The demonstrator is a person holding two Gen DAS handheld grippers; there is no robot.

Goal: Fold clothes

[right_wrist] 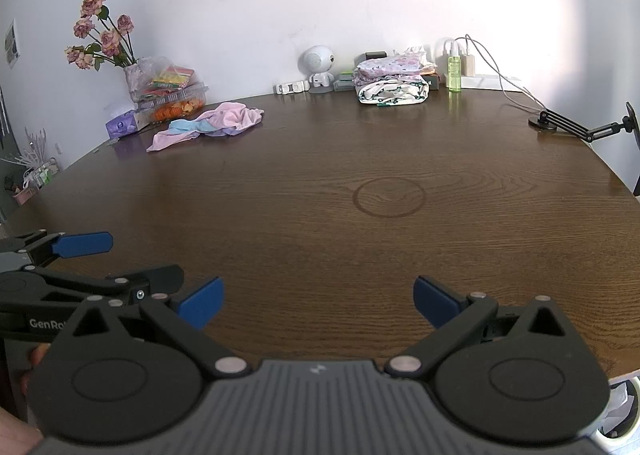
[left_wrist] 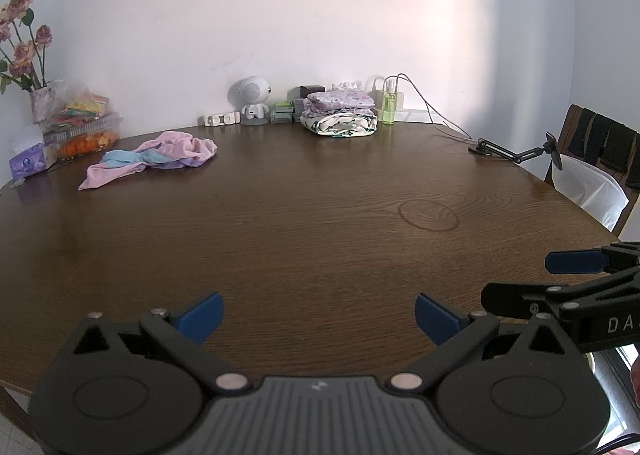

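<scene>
Both claws are spread wide and hold nothing. Left claw point(left_wrist: 319, 315) and right claw point(right_wrist: 318, 301) hover side by side over the near edge of the counter point(left_wrist: 320, 223), pointing toward the wall.

The unfolded garment point(left_wrist: 150, 161), a crumpled pink piece with light blue and lilac parts, lies far ahead and to the left of both claws, near the back-left of the counter. It is well apart from either claw, nothing touching it. Its long axis runs roughly left-right, slightly diagonal: one pink tail trails toward the near-left and the bulk is bunched at the far-right end.

Left claw is the nearer one, I'd say. The garment is less off-axis from it than from the right claw, which sits further right and would have to cross over.

A folded stack point(left_wrist: 340, 113) already sits ahead and slightly right, against the wall, next to a green bottle point(left_wrist: 388, 107). Looks like finished work, so the pink piece is probably next.

Judgement: the next move is a long forward-left reach, with the left claw leading to the trailing tail and the right claw going for the bunched end. The cloth needs dragging back to the bare middle of the counter before any fold. Snack boxes point(left_wrist: 82, 127) and a tissue pack point(left_wrist: 30, 161) sit just left of the garment, so there's a snag risk there.
</scene>
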